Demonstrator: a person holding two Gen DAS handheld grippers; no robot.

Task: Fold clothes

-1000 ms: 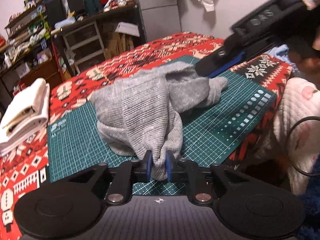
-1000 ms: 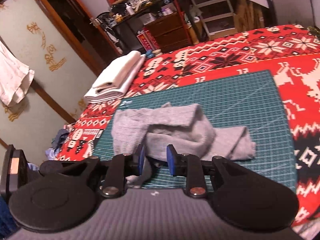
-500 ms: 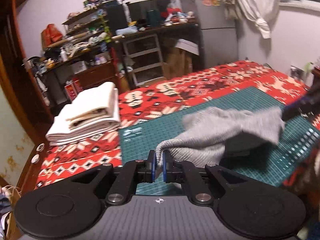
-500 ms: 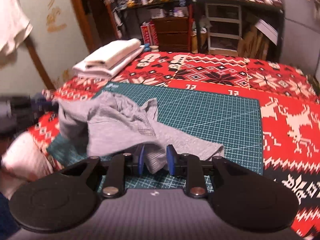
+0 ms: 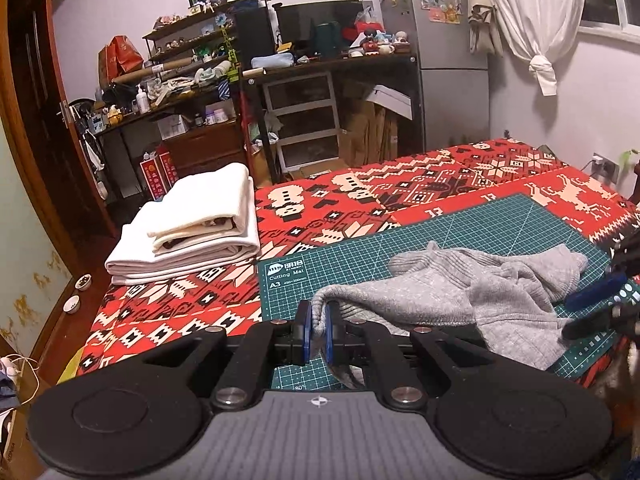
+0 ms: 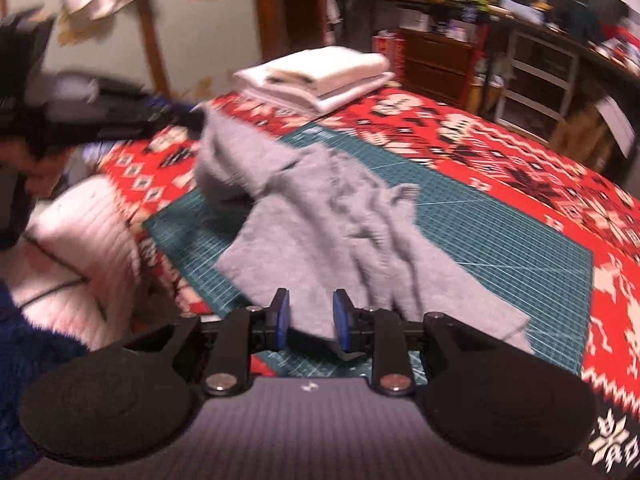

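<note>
The left gripper (image 5: 316, 330) is clamped on a ribbed edge of the grey knit garment (image 5: 452, 300), its blue pads pressed tight against the fabric at the near edge of the green cutting mat (image 5: 460, 232). The right gripper (image 6: 308, 322) has its pads set apart with a fold of the same garment lying between them — whether they press the cloth I cannot tell. The garment lies crumpled and half spread across the near half of the mat, one end lifted toward the left gripper. The mat rests on a red patterned blanket (image 5: 360, 196). Beyond the mat's far left corner sits a stack of folded white cloths (image 5: 192, 228) — well apart from the garment.
</note>
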